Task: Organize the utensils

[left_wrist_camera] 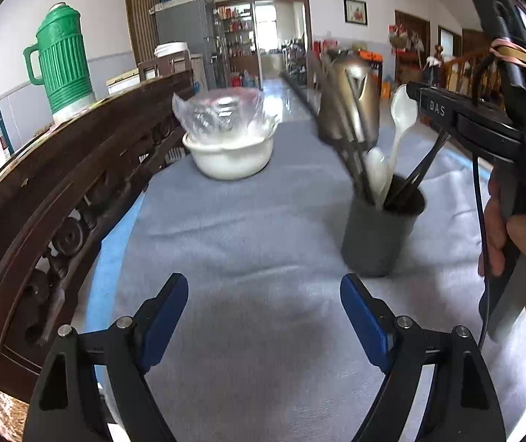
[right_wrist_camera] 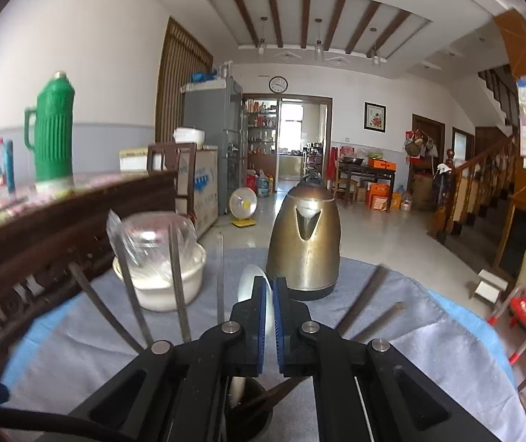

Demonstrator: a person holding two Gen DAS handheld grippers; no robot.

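My right gripper (right_wrist_camera: 269, 294) is clamped on the white spoon (left_wrist_camera: 402, 118) above the holder cup (left_wrist_camera: 382, 228) — I'd lower it straight, clear of the chopsticks (right_wrist_camera: 178, 280). Left gripper (left_wrist_camera: 263, 316) fingers apart, idle above the bench (left_wrist_camera: 244, 221).

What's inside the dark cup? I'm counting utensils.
In the dark cup: two white spoons, several chopsticks. Their lower ends and the cup's bottom are hidden.
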